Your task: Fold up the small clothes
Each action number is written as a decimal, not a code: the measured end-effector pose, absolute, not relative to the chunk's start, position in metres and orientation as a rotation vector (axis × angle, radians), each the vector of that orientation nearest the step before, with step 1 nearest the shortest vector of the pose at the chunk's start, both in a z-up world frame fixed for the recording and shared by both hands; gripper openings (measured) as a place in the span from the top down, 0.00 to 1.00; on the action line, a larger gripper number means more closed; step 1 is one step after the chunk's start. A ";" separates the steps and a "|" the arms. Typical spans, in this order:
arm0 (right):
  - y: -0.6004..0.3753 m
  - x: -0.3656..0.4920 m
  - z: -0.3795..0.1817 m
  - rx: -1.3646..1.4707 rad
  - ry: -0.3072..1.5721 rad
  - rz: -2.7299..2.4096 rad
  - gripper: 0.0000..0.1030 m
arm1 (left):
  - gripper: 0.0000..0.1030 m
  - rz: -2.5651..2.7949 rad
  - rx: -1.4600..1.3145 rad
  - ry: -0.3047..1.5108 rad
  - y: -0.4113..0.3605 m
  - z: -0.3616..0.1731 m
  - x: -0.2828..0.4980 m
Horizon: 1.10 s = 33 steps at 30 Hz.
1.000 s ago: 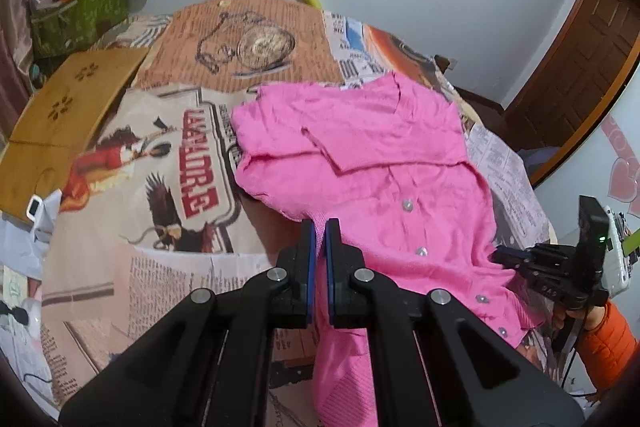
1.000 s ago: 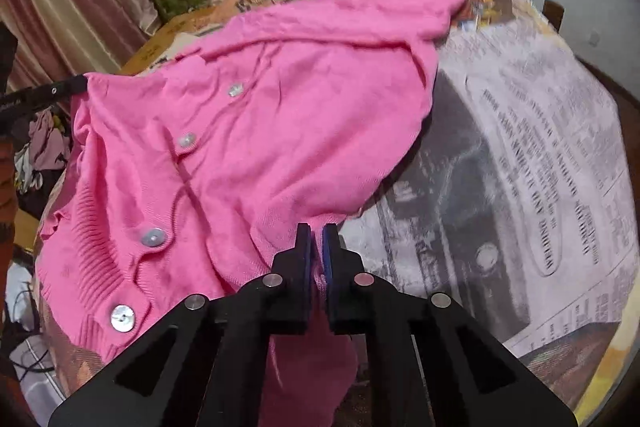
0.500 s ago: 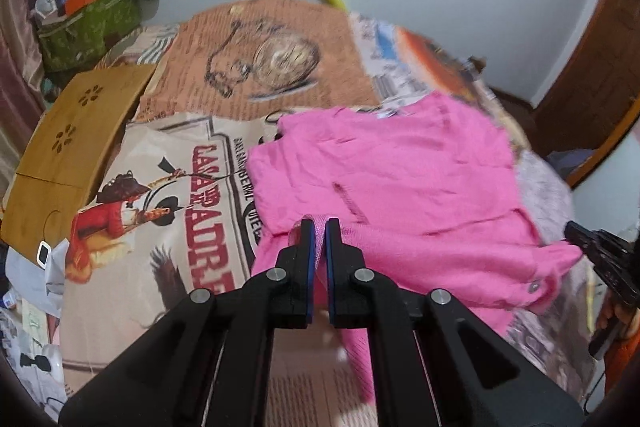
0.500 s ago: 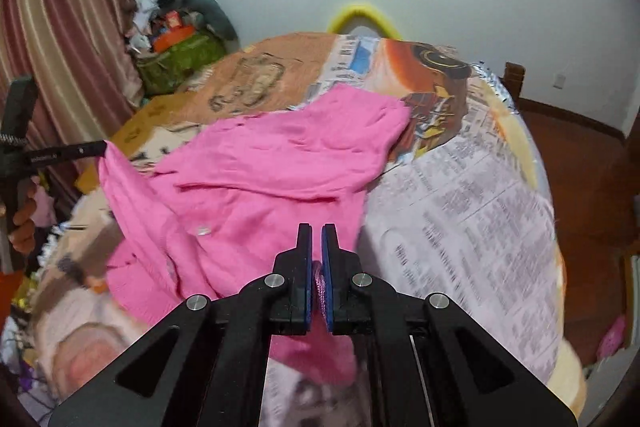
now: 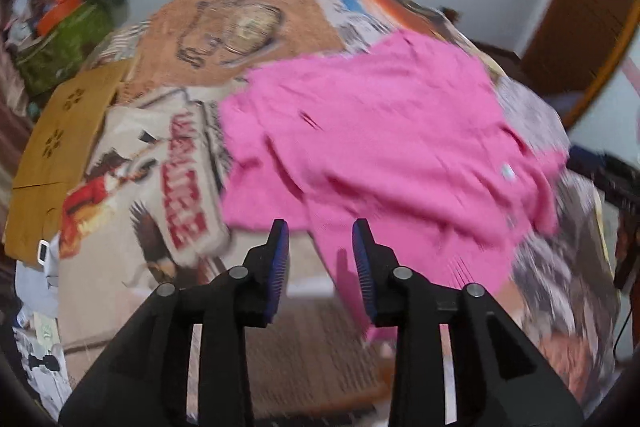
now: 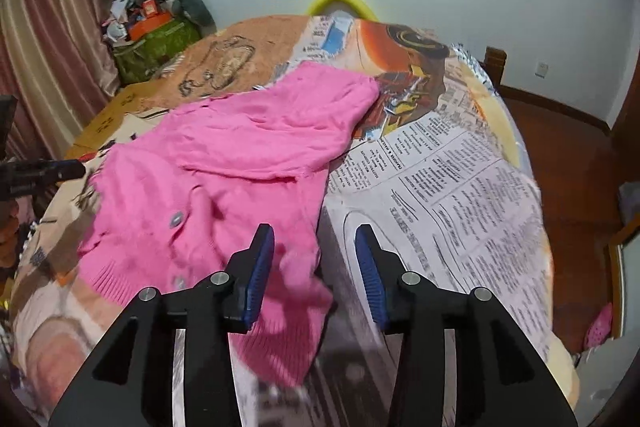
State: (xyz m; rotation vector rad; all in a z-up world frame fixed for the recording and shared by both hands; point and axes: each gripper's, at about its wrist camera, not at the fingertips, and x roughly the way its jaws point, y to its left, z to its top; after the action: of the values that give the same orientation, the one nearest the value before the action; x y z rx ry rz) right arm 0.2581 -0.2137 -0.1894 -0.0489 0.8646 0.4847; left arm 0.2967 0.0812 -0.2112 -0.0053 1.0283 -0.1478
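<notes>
With both sets of fingers spreading and nothing pinched, I see the pink cardigan lying on the newspapered table. Its hem runs crosswise just ahead of my left gripper and right gripper, neither plainly nearer.

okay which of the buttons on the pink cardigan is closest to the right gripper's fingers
In the right wrist view, the lower button near the pink cardigan's ribbed hem, beside the right gripper's fingers. The other button sits farther up.

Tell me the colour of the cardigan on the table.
Bright pink cardigan, with pale buttons; clearest in the right wrist view.
</notes>
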 end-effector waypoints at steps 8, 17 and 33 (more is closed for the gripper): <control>-0.214 0.224 -0.210 -0.074 0.943 0.536 0.56 | 0.68 -0.227 0.059 1.131 0.046 -0.250 0.287; -0.199 0.234 -0.245 -0.066 1.061 0.562 0.75 | 0.96 -0.221 0.054 1.110 0.044 -0.257 0.298; -0.225 0.206 -0.177 0.053 0.878 0.565 0.95 | 0.98 -0.159 -0.191 0.940 0.101 -0.168 0.230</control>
State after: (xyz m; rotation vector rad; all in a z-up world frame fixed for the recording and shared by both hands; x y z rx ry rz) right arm 0.2061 -0.2255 -0.1773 0.0528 0.8779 0.5646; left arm 0.2302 0.1009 -0.1678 -0.1907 0.9403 -0.1587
